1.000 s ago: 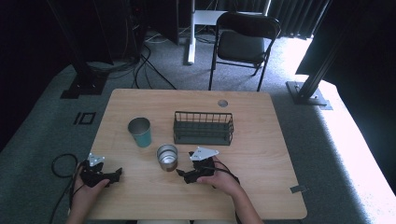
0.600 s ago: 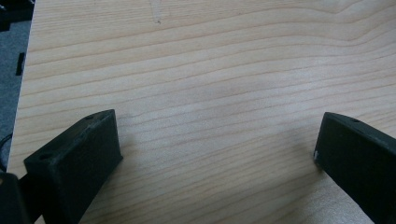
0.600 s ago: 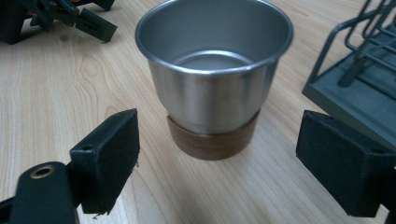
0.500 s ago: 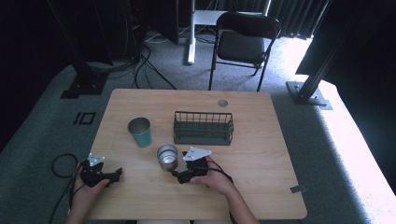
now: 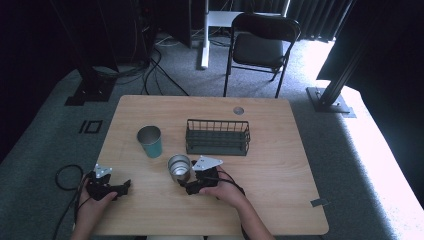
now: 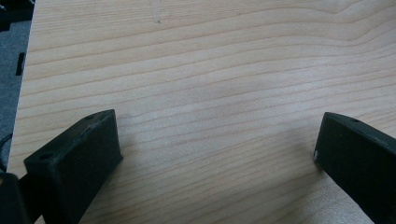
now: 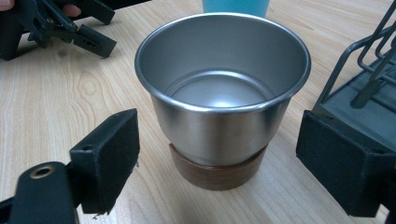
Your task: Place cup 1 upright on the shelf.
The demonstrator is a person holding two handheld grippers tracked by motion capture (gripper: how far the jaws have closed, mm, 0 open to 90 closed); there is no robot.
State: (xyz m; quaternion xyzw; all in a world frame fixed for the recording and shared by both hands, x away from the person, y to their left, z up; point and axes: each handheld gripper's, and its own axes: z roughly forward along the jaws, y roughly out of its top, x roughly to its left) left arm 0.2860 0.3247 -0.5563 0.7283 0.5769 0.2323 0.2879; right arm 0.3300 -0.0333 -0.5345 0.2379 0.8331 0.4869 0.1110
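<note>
A steel cup [image 7: 224, 107] with a wooden base stands upright on the wooden table [image 5: 270, 170], near the middle of its front half. My right gripper [image 7: 224, 161] is open, with one jaw on either side of the cup's near side; neither touches it. From above, the right gripper [image 5: 189, 185] sits just in front of the steel cup [image 5: 179, 167]. My left gripper [image 5: 122, 187] rests at the front left of the table. Its own view shows the left gripper [image 6: 217, 149] open over bare wood, with nothing between the jaws.
A teal cup [image 5: 150, 141] stands behind and to the left of the steel cup. A dark wire basket [image 5: 218, 136] sits just behind and to the right, close to my right jaw [image 7: 369, 70]. A folding chair [image 5: 262, 42] stands beyond the table.
My right gripper has slid left and closer to the steel cup. The left gripper and the cups have not moved.
</note>
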